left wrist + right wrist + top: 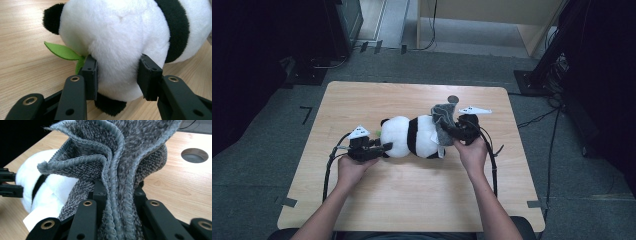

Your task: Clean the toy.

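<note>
On table: clamped panda (412, 136) (grey cloth (443, 120))

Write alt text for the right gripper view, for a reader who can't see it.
The right gripper pinches a bunched fold of grey knitted cloth between its two black jaws, the fabric fanning out above them. To the left, the cloth lies against a white and black plush panda on the light wooden table, which has a round hole at upper right.
</note>
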A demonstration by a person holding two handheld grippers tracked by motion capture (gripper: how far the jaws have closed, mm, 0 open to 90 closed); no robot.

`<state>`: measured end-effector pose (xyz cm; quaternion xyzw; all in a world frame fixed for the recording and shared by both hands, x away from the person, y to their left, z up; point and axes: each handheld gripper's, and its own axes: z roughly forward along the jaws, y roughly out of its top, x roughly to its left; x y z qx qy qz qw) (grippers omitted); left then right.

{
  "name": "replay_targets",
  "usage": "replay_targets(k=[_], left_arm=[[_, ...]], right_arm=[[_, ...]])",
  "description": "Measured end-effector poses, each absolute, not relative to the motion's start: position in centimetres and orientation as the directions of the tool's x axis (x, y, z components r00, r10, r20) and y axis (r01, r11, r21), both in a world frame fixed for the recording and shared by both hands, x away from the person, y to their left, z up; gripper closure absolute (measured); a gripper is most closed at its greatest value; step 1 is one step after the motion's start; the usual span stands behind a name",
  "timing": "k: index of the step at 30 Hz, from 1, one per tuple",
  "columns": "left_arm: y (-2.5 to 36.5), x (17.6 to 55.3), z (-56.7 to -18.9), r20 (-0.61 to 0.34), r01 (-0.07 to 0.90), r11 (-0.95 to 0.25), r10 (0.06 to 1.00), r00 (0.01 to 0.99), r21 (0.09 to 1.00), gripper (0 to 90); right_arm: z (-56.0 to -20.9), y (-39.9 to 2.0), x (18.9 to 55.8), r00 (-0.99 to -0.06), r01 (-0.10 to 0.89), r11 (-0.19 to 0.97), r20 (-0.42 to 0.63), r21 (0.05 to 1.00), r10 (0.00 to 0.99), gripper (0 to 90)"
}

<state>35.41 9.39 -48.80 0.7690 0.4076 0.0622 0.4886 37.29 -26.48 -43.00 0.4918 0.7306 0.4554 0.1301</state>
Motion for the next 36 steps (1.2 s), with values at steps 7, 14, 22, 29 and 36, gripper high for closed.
replay_targets(k=[7, 14, 22, 29, 36], left_arm=[[9.4, 35.6, -48.6, -0.315, 0.574, -0.184, 0.684, 0.658, 0.798, 56.9], [9.5, 35.8, -48.6, -0.321, 0.583, -0.188, 0.683, 0.656, 0.791, 57.2], [9.6, 35.8, -48.5, -0.322, 0.587, -0.196, 0.681, 0.658, 0.785, 57.2], [9.7, 35.8, -48.4, -0.324, 0.585, -0.194, 0.677, 0.661, 0.788, 57.1], [9.7, 35.8, -48.3, -0.321, 0.579, -0.193, 0.674, 0.665, 0.792, 56.8]], right_arm=[[-44.1, -27.3, 37.3, -0.449, 0.629, 0.090, 0.266, 0.772, 0.853, 74.0], [-45.6, -27.3, 37.4, -0.425, 0.672, 0.113, 0.256, 0.732, 0.868, 74.5], [-48.4, -26.3, 38.2, -0.440, 0.743, 0.233, 0.197, 0.627, 0.876, 74.4], [-47.4, -28.5, 38.3, -0.386, 0.755, 0.175, 0.213, 0.632, 0.898, 74.3], [-42.4, -29.6, 36.8, -0.419, 0.645, 0.123, 0.214, 0.754, 0.882, 74.3]])
